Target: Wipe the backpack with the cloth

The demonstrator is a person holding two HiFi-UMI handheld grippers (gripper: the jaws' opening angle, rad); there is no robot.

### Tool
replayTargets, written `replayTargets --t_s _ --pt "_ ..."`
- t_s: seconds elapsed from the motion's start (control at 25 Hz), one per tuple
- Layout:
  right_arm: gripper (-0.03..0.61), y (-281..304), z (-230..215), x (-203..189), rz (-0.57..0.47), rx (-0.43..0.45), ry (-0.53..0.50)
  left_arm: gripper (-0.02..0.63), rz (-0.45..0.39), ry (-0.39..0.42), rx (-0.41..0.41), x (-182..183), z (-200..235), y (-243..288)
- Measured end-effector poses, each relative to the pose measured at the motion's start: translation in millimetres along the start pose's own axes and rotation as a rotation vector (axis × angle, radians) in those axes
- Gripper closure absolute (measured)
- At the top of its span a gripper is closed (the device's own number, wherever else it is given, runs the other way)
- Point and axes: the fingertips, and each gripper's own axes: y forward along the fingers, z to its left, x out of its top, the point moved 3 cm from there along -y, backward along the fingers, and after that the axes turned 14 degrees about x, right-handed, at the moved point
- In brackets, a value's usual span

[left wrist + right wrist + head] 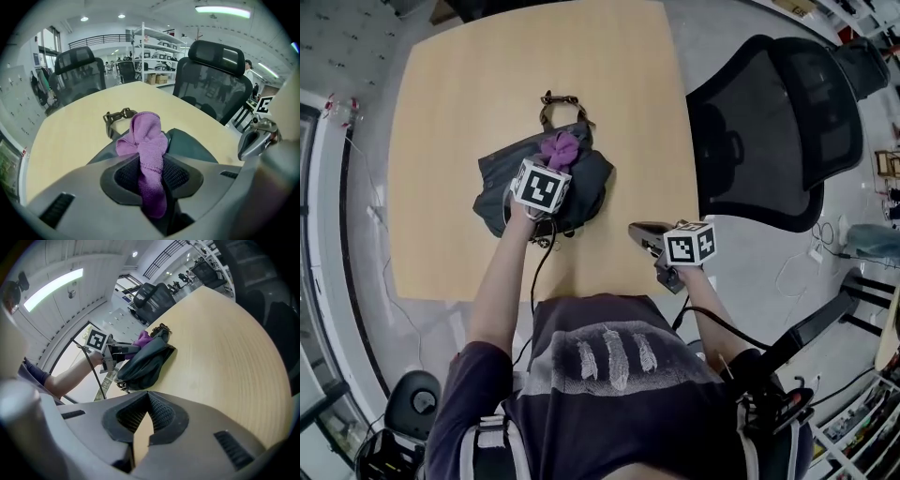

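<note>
Backpack (592,180) lies flat and slumped around the middle of the surface (450,112). The strap and buckle end (560,101) points away from the person, toward the far edge. Long axis runs roughly near-to-far, but the body has sagged wide, so it isn't sharp. There is bare wood on all sides: the most room is left of the bag and beyond the buckle, with a narrower strip between the bag and the near edge. The right edge is closer, with a black mesh office chair (778,131) just past it. Left tool (152,160) is clamped on the purple cloth (561,148). The cloth runs up between the pads and bunches out past the tips. It sits over the backpack's far half, just short of the buckle. The left tool is angled steeply down at the bag from the person's side, and its marker cube is above the bag's centre. I can't tell whether the cloth is pressed down or only resting on the fabric. Right tool (148,395) has its tips together with nothing between them; only a wedge of surface shows behind the tips. It hangs over the near-right part of the surface, well apart from the backpack and to the bag's right.
</note>
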Motion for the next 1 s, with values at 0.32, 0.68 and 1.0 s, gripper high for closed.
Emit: replayTargets --t_s 0.32,0.68,1.0 --pt "0.575 -12.7 -8.2 -1.9 -0.039 -0.013 0.019 0.477 -0.072 0.210 -0.075 40.1 -42.9 9.2" --pt "0.575 -2.8 -4.4 8.8 -0.036 -0.005 -0.006 0.477 -0.261 -0.162 -0.029 48.2 34.7 -39.1" --pt "0.575 16.5 3.7 11.6 0.020 -0.019 -0.027 0.477 -0.041 -0.379 0.305 -59.2 190.9 -22.5"
